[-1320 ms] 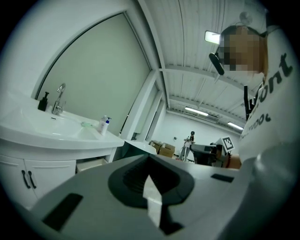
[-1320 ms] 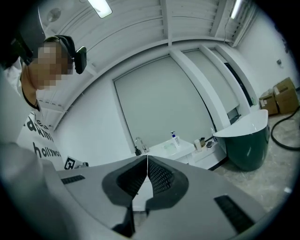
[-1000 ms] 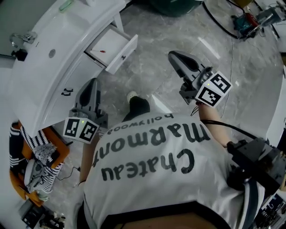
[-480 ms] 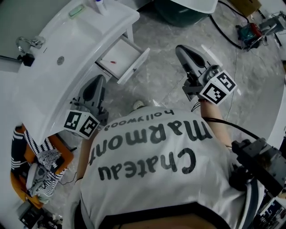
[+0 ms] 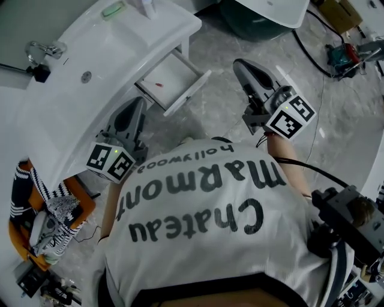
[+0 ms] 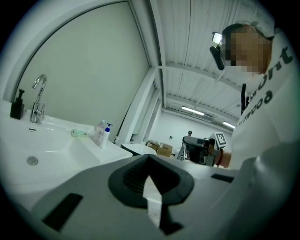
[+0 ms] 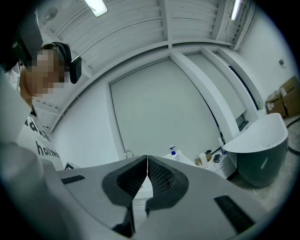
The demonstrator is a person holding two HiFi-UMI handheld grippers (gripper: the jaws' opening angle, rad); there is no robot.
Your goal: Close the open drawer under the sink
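Observation:
A white drawer [image 5: 173, 83] stands pulled out from under the white sink counter [image 5: 72, 96], with a small red thing inside it. My left gripper [image 5: 135, 105] is shut and empty, hovering just left of the drawer, beside the counter's front edge. My right gripper [image 5: 241, 67] is shut too, empty, held over the floor to the right of the drawer. In the left gripper view the closed left gripper [image 6: 149, 158] points past the basin [image 6: 33, 145] and faucet [image 6: 38, 96]. In the right gripper view the right gripper [image 7: 147, 159] points level toward a far wall.
A faucet [image 5: 42, 49] and soap bottles [image 5: 146, 6] sit on the counter. A dark tub [image 5: 258, 15] stands at the top. Cables and tools [image 5: 345, 51] lie on the marble floor at the right. An orange stool with striped cloth [image 5: 42, 216] is at the lower left.
The view has shifted so the counter and drawer sit further right and lower. Both grippers stay shut; the left one has edged closer to the drawer.

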